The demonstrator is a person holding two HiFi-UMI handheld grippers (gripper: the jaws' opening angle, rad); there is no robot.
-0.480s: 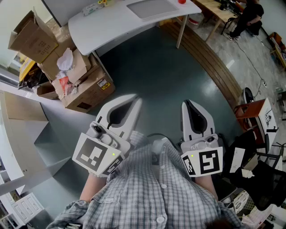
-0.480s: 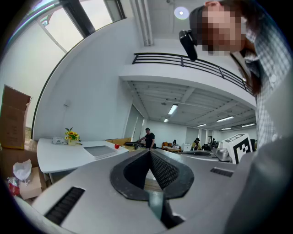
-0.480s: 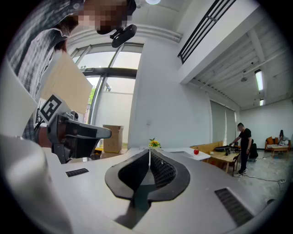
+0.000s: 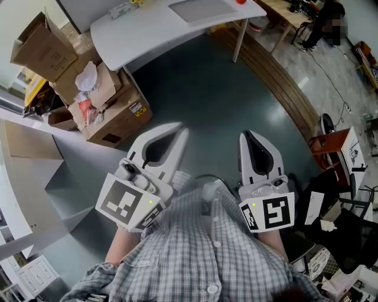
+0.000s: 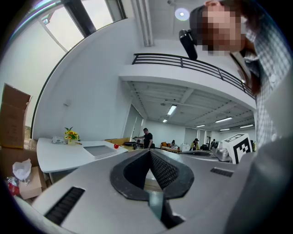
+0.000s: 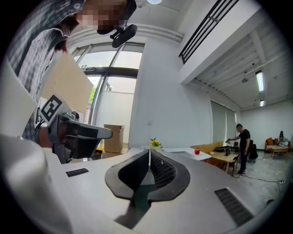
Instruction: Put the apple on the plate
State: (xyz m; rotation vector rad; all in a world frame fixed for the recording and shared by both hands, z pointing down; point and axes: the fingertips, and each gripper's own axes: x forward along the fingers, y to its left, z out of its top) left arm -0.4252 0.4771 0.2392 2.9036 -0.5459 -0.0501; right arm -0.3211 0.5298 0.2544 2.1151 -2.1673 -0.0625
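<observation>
**Task not begun: both claws shut and empty, apple far ahead on the worktop**

Nearest the camera, a person in a checked shirt (image 4: 207, 253) held both tools close to the chest. The left claw (image 4: 179, 132) had its jaws pressed together with nothing between them, and its own view showed the dark ribbed pads meeting at the tip (image 5: 149, 153). The right claw (image 4: 247, 137) was the same: jaws together, pads meeting (image 6: 149, 151), nothing gripped. The two claws pointed forward side by side, a little apart from each other.

Below and just ahead of the claws there was only dark green floor (image 4: 207, 88). Off to the left of the left claw stood a pile of open cardboard boxes (image 4: 94, 88).

Well ahead of both claws stood a white worktop (image 4: 147, 32). On it, straight ahead of the claws, lay a flat grey tray (image 4: 201, 10). The apple (image 4: 240, 2), small and red, sat near the worktop's right end, just to the right of the tray and well out of reach. It also showed as a red dot in the left gripper view (image 5: 116, 146) and the right gripper view (image 6: 197, 151). A small bunch of yellow flowers (image 5: 69, 135) stood toward the worktop's left end.

No plate could be made out for certain, and the grey tray may or may not have served as one. As a judgement, everything remained to be done: closing the gap to the worktop, opening a claw, gripping the apple and setting it down.
</observation>
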